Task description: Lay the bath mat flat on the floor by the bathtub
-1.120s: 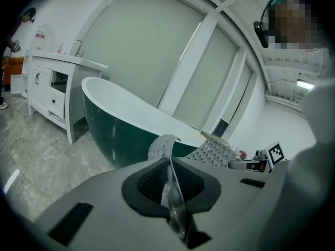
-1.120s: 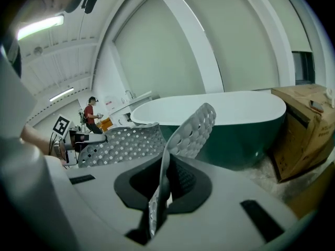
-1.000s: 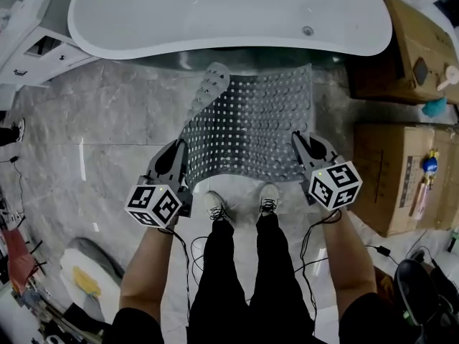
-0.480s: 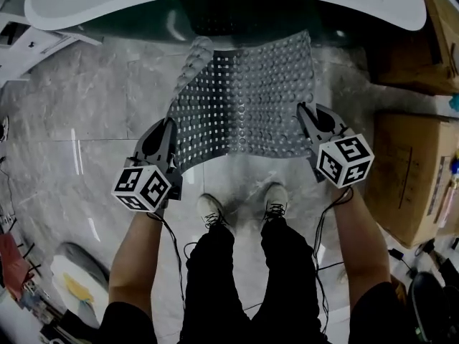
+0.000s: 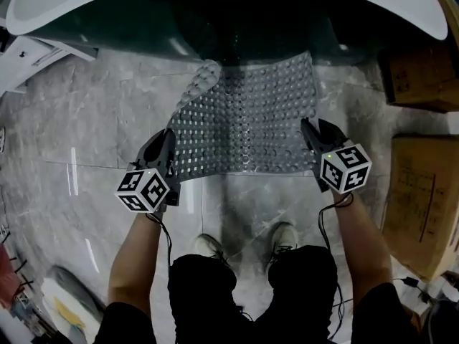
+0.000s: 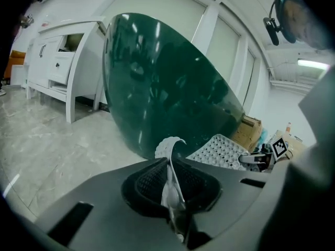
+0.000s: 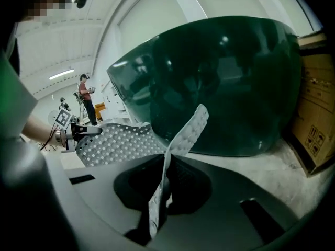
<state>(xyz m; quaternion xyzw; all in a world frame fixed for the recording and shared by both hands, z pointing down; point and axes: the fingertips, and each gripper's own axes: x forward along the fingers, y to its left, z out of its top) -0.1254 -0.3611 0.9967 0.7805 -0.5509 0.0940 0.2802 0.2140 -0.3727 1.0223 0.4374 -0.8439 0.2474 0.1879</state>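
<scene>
Near corners of the mat (image 5: 251, 117) are clamped in the closed jaws of the left gripper (image 5: 169, 140) and right gripper (image 5: 311, 129). Both have sunk since a second ago. The mat hangs low over the floor (image 5: 100, 120), far-left corner curled, beside the bathtub (image 5: 237, 27): laying appears imminent.

Both bare forearms, the left forearm (image 5: 136, 256) and the right forearm (image 5: 362, 242), reach forward and down, parallel and well apart. The left gripper (image 5: 169, 138), with its marker cube (image 5: 143, 190) at the wrist end, points ahead and slightly downward; its fingers (image 6: 146, 181) are pressed together on the near left corner of the mat (image 5: 251, 113). The right gripper (image 5: 310, 129) is posed alike, pinching the mat's near right edge. Legs (image 5: 251, 292) in black trousers stand between the arms.
</scene>
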